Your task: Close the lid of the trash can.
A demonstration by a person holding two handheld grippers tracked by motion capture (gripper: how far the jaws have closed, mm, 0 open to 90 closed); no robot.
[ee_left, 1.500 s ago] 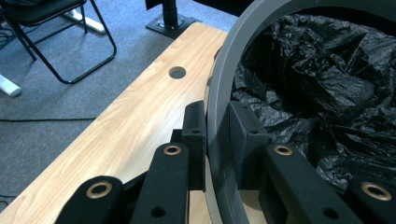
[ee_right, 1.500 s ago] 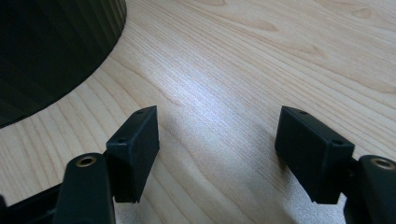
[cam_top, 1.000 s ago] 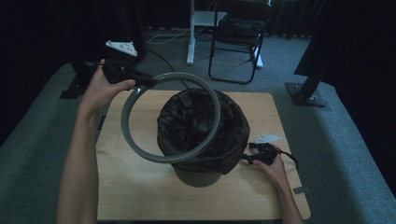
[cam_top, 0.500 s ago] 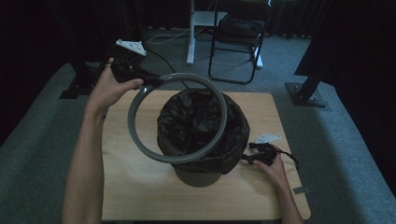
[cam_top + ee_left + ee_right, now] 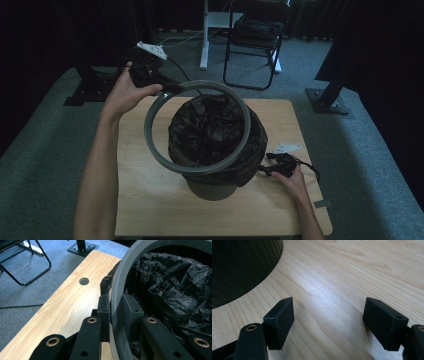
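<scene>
Wooden tabletop carries bag-lined bin; left tool clamps grey ring above rim to pin black liner; right tool gapes idle beside bin.

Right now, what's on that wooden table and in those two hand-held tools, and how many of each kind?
Grey ring: 1, clamped in the left gripper
Bin: 1
Black bag lining the bin: 1
Grippers: 2, the right gripper open beside the bin
Total: 5
</scene>
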